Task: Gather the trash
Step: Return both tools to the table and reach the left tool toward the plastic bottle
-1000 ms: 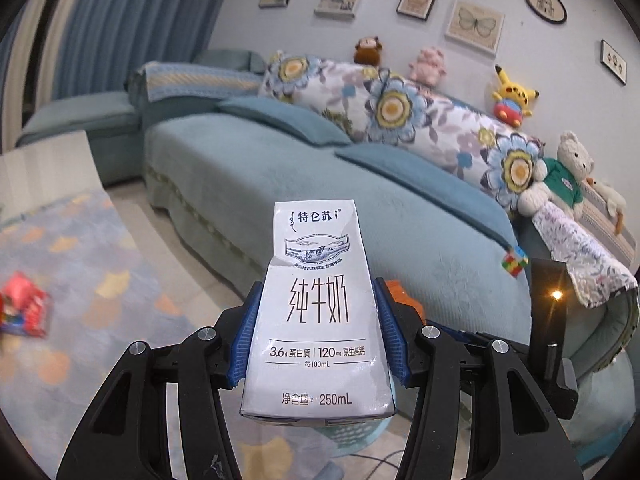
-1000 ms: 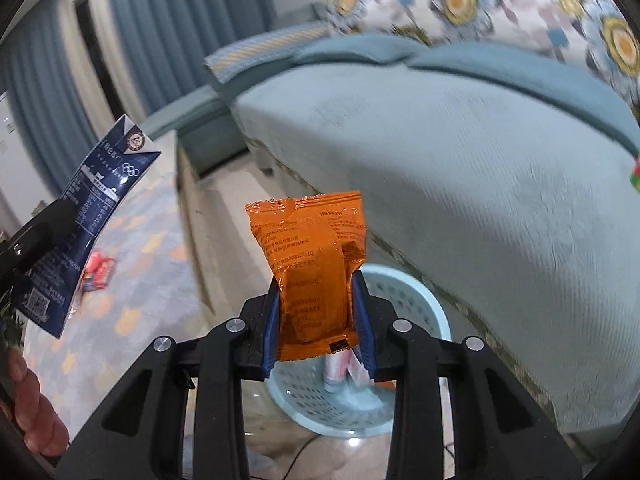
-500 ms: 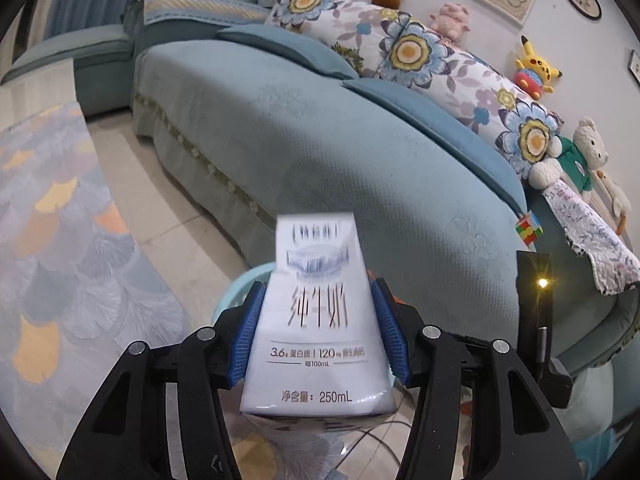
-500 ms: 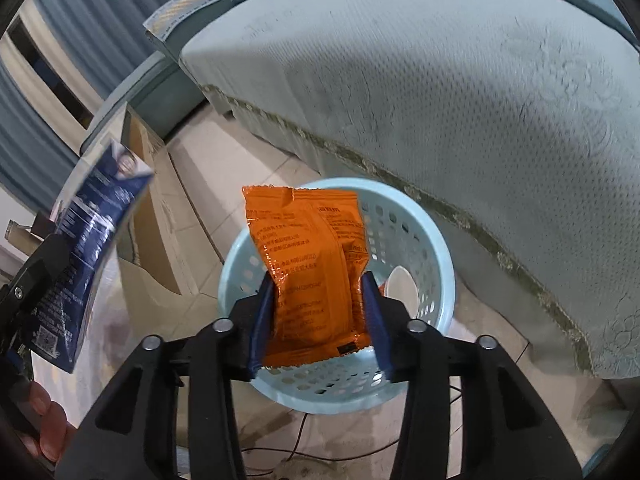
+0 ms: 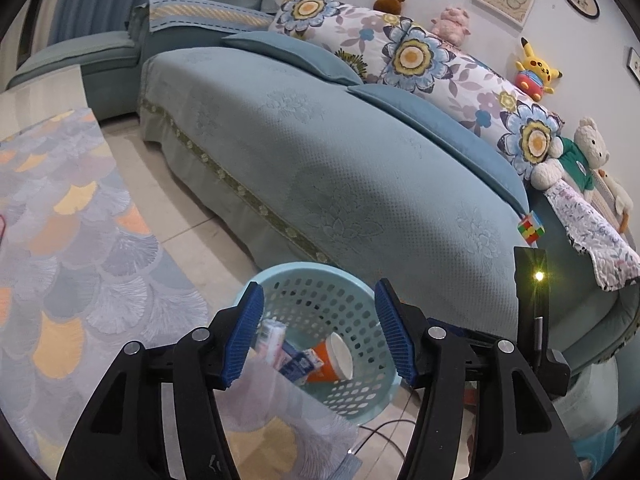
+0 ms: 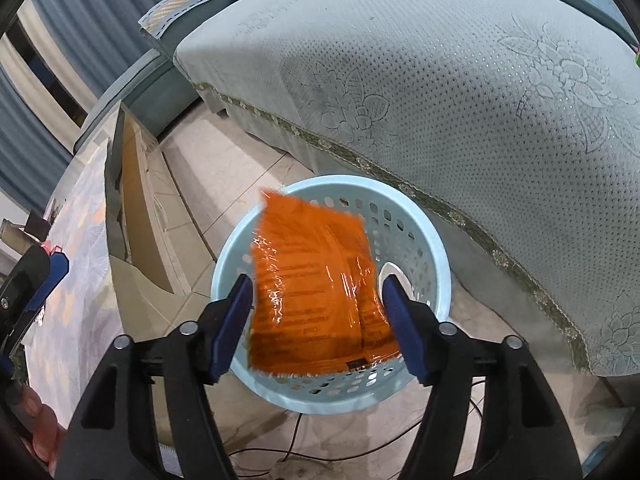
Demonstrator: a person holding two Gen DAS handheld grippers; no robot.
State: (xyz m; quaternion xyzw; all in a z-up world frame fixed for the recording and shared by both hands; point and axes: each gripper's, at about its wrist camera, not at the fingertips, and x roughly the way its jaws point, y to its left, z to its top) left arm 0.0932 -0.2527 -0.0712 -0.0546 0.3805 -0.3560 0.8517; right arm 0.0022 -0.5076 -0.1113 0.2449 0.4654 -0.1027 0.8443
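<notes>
Both grippers hang over the pale blue basket [image 6: 438,268] on the floor beside the sofa [image 5: 340,184]. The right gripper [image 6: 316,312] has its fingers spreading, and the orange snack packet [image 6: 312,296], blurred, sits loose between them above the basket's mouth. The left gripper [image 5: 318,330] is also spreading, with nothing between its fingers. Inside the basket, an orange paper cup [image 5: 334,362] lies at 5 o'clock, cartons [image 5: 280,344] at 8 o'clock.
</notes>
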